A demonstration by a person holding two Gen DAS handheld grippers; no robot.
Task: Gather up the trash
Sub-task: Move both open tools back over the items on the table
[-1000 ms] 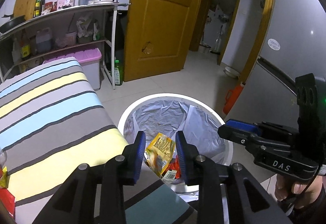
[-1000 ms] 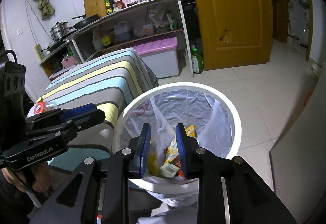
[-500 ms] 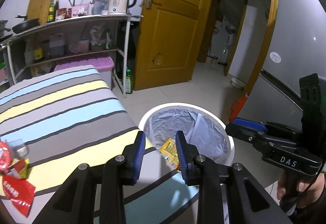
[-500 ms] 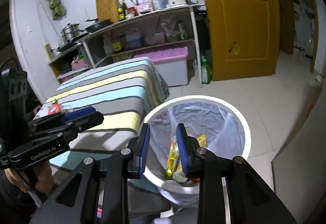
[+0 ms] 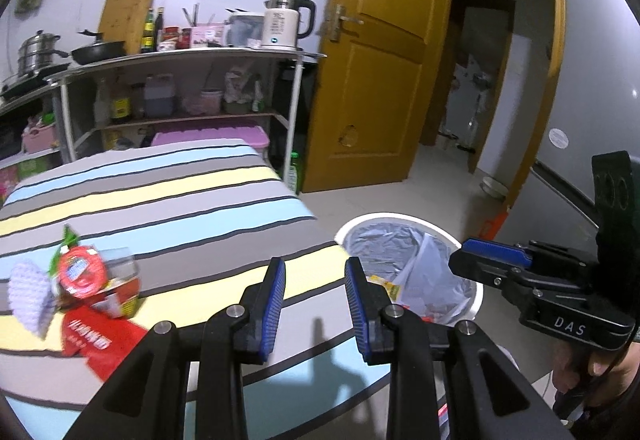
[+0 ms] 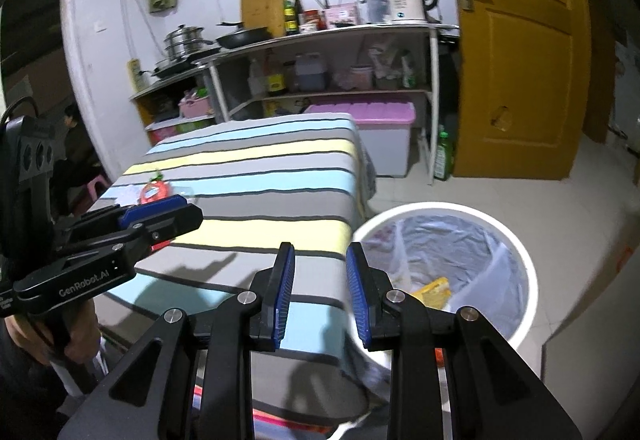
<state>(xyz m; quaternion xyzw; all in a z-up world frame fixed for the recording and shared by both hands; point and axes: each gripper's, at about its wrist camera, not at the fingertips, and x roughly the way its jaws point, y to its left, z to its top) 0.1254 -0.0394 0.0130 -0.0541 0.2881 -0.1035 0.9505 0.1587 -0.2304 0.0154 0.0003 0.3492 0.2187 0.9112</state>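
Observation:
A white bin (image 5: 472, 290) (image 6: 520, 260) with a clear liner stands on the floor beside the striped table (image 5: 180, 208) (image 6: 256, 176); a yellow wrapper (image 6: 434, 290) lies inside it. On the table's left part lie a red-lidded clear cup (image 5: 82, 272) (image 6: 154, 190), a red packet (image 5: 96, 340) and a white crumpled piece (image 5: 28, 292). My left gripper (image 5: 315, 304) hovers over the table's near edge, open, with nothing between its blue pads. My right gripper (image 6: 320, 292) hangs over the table corner next to the bin, open and empty.
A metal shelf (image 5: 180, 60) with a kettle, pans and bottles stands behind the table. Under it sits a pink-lidded box (image 6: 376, 136). A green bottle (image 6: 443, 156) stands by the yellow door (image 5: 380, 80). A grey panel lies at right.
Both grippers have drawn back and up from over the bin and swung left toward the table. The trash on the table's left has come into the left wrist view.

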